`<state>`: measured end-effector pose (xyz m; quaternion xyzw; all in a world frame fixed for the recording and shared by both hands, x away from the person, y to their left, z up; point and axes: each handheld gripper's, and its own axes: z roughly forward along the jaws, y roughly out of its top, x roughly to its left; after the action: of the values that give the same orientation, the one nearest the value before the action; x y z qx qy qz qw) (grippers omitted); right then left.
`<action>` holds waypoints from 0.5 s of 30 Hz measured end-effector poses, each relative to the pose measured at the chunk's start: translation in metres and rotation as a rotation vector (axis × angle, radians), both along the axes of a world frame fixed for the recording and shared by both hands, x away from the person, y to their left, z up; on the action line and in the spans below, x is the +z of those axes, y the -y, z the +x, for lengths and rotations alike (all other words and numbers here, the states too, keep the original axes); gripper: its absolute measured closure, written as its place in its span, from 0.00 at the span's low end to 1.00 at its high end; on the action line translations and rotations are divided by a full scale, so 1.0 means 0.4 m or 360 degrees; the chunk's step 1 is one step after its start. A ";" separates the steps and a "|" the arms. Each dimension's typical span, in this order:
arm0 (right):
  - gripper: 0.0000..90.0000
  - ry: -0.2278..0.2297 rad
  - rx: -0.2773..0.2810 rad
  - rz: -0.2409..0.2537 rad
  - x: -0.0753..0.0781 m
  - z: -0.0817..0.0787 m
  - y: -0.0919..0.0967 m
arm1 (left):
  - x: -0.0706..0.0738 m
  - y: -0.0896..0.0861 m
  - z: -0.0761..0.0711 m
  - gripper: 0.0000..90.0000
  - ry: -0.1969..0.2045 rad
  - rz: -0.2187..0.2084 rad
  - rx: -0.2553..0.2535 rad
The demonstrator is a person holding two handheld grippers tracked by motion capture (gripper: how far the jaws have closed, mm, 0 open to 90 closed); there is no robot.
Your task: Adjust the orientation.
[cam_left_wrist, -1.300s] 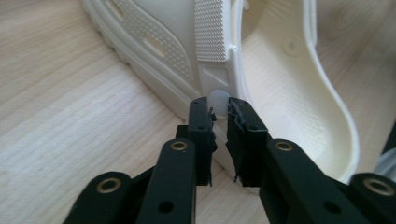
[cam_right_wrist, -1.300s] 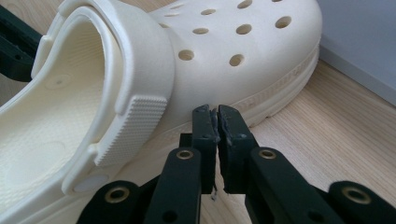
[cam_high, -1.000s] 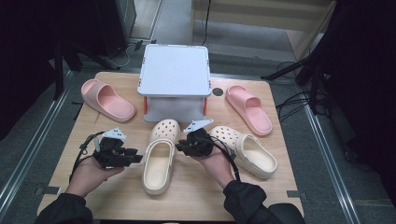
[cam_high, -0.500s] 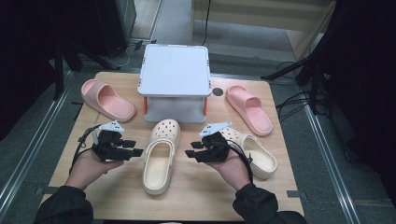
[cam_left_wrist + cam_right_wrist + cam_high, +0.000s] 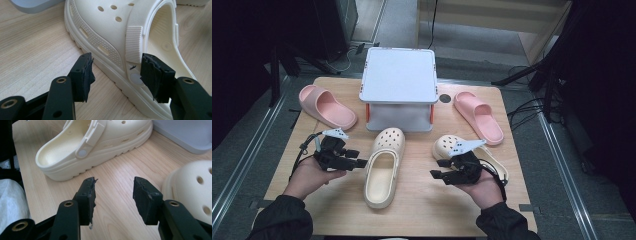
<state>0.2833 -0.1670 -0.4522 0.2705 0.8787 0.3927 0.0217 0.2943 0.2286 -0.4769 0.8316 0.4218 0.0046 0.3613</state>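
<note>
Wooden table point(image 5: 412, 210) carries two cream clogs. Left gripper point(image 5: 360, 163), jaws just spread and empty, points at the middle clog point(image 5: 384, 165); right gripper point(image 5: 435, 168), also just opened, sits beside the other clog point(image 5: 452, 144).

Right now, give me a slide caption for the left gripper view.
Open left gripper poised beside a cream clog on the wooden table.

We see two pink slides: one pink slide point(image 5: 326, 106) lies at the far left of the wooden table point(image 5: 412, 210), the other pink slide point(image 5: 478, 116) at the far right. Between them stands a grey platform point(image 5: 400, 76) on orange legs point(image 5: 368, 111).
</note>
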 end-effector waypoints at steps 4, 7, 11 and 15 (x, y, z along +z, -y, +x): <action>0.59 -0.0003 -0.0041 0.0025 0.009 -0.013 0.040 | 0.002 0.002 -0.001 0.47 0.0005 0.0000 -0.0005; 0.60 -0.0008 -0.0054 0.0031 0.014 -0.019 0.066 | 0.005 0.004 0.003 0.47 0.0012 -0.0006 -0.0008; 0.61 -0.0003 -0.0077 0.0017 0.018 -0.027 0.098 | 0.003 0.009 0.010 0.46 0.0002 -0.0012 -0.0026; 0.61 -0.0001 -0.0121 0.0015 0.024 -0.033 0.136 | 0.004 0.014 0.015 0.46 0.0002 -0.0009 -0.0036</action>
<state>0.2702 -0.2212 -0.4424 0.3041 0.8658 0.3958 0.0350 0.3001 0.2231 -0.4754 0.8352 0.4121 -0.0001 0.3640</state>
